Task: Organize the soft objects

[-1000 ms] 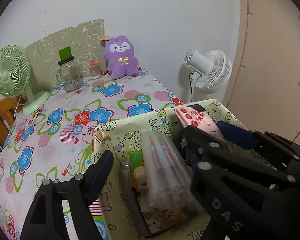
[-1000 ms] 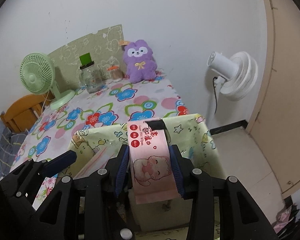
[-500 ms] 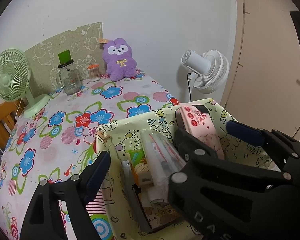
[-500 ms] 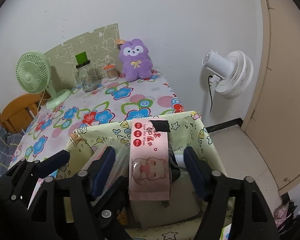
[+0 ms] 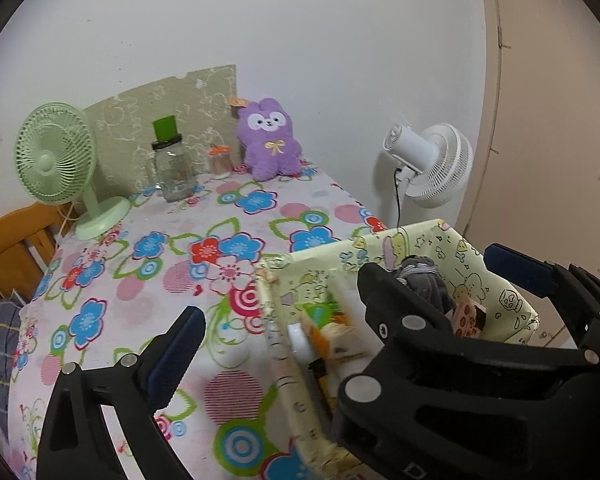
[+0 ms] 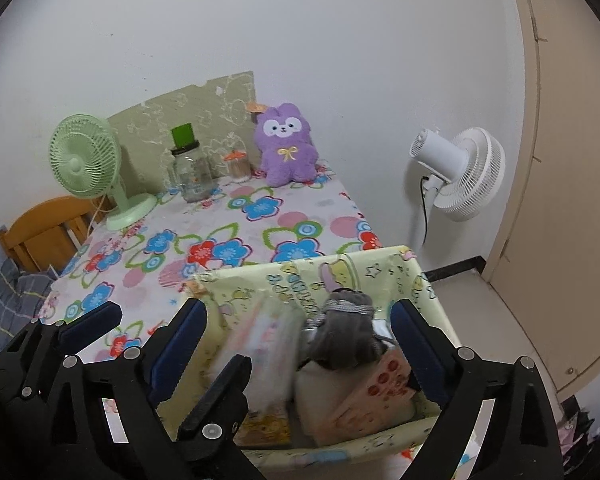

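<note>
The table (image 6: 260, 216) with its flowered cloth fills both views, and at its near right corner sits the yellow cartoon-print fabric bin (image 6: 380, 276). Big change: the pink wipes pack (image 6: 376, 388), gripped by the right gripper (image 6: 300, 336) a second ago, is now down inside the bin, tilted against its right wall, with only red dots readable on its label. The right gripper's jaws are spread wide with nothing between them, straddling the bin's opening. A grey knitted piece (image 6: 346, 332) lies on top of the wipes pack; left of them, blurred clear packets (image 6: 260, 344) stand in the bin. The left gripper (image 5: 332, 308) is wide open too, holding nothing, one finger over the cloth, the other over the bin's far side. At the table's far edge: green fan (image 6: 86, 160), purple plush bunny (image 6: 286, 148), glass jar (image 6: 190, 172).
</note>
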Demonstrator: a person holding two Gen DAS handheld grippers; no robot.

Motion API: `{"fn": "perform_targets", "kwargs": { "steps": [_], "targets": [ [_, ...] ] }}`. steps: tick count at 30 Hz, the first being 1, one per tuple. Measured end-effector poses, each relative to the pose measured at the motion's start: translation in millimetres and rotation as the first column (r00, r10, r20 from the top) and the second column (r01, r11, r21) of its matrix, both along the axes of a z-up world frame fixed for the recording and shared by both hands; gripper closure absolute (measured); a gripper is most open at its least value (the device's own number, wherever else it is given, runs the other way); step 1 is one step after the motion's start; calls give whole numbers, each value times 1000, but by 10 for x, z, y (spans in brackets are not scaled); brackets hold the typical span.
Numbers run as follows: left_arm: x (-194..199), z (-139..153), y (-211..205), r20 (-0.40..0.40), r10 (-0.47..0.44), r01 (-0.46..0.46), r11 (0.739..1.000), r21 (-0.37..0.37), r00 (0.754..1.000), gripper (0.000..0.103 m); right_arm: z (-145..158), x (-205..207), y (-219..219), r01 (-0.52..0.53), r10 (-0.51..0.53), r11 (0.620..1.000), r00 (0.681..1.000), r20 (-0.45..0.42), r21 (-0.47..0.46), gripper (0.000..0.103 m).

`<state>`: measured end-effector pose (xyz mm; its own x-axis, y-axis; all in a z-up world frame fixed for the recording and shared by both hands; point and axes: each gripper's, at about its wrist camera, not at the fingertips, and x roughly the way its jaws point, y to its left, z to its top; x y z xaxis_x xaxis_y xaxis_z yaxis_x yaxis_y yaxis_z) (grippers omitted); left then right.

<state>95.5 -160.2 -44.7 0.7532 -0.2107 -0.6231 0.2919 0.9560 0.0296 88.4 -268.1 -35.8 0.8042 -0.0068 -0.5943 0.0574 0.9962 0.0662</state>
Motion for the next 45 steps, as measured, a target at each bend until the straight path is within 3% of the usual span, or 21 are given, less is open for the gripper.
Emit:
{"fn": "perform_targets", "kwargs": {
  "steps": [23, 45],
  "targets": [
    [-428, 364, 982, 87, 154, -150, 987, -56, 984, 0, 411, -393, 904, -99, 104, 994, 988, 114, -49, 7],
    [-815, 482, 1768, 140, 350, -337, 935, -110, 926, 0, 555, -690, 1186, -127, 135, 990, 976, 170, -56, 7]
  ]
}}
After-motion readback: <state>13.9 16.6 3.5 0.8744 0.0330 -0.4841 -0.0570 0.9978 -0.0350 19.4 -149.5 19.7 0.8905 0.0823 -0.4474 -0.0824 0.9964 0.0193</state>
